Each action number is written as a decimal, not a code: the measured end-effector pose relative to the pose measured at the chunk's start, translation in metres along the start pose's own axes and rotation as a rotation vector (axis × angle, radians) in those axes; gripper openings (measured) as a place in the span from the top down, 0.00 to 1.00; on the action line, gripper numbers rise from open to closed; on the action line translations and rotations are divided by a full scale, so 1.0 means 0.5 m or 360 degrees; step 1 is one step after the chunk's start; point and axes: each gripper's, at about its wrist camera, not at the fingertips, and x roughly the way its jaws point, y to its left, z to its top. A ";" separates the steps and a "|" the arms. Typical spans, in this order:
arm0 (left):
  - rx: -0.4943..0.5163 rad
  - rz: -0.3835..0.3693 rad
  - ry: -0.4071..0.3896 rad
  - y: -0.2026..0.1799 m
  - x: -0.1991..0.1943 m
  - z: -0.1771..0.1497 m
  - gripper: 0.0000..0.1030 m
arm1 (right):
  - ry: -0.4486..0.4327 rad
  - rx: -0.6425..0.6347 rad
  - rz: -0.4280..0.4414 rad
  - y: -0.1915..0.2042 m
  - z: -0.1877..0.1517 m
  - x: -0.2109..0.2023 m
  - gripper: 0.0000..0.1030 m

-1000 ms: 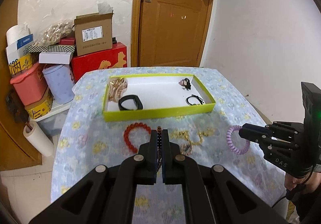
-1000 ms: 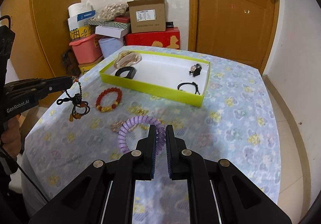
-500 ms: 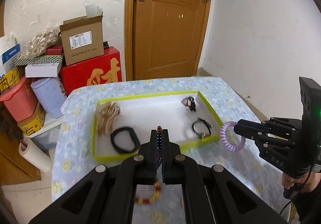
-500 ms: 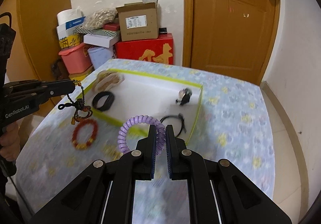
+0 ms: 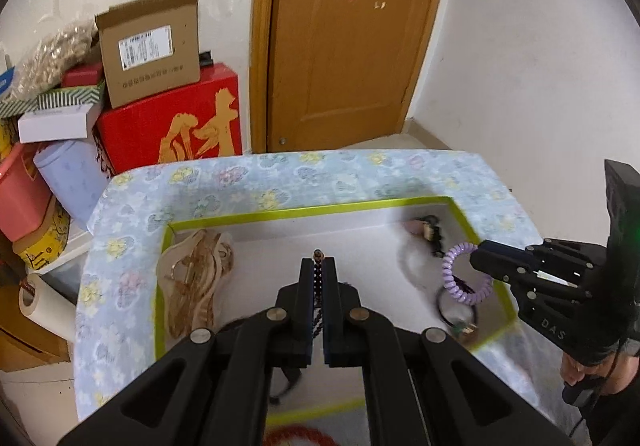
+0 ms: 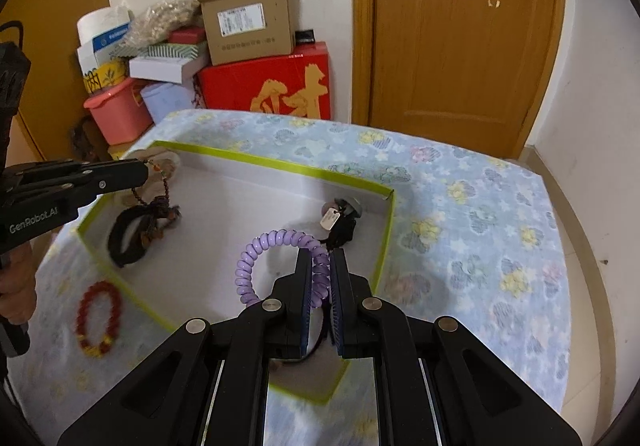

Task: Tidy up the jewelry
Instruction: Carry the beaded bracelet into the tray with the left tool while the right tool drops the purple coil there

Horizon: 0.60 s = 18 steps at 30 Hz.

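A green-rimmed white tray [image 5: 304,209] [image 6: 384,234] lies on the flowered table. My left gripper [image 5: 319,266] [image 6: 140,173] is shut on a dark beaded string [image 5: 318,288] [image 6: 160,202] that hangs over the tray's left part. My right gripper [image 6: 320,258] [image 5: 478,260] is shut on a purple coil bracelet [image 6: 264,250] [image 5: 460,278] above the tray's right part. In the tray lie a gold bundle [image 5: 196,278], a black band [image 6: 128,234], a black tie [image 5: 452,310] and a small tagged piece [image 6: 340,214] [image 5: 424,228].
A red bead bracelet [image 6: 98,318] [image 5: 296,438] lies on the table in front of the tray. Boxes and tubs [image 5: 132,86] [image 6: 224,58] are stacked behind the table at the left, beside a wooden door [image 5: 344,34].
Both grippers have moved forward from the table's front area to above the tray, each still holding its piece. The tray now fills the near view.
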 end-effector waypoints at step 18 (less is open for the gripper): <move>0.0026 0.0124 0.0035 0.020 0.084 0.010 0.96 | 0.0088 -0.0029 -0.0051 -0.006 0.006 0.056 0.83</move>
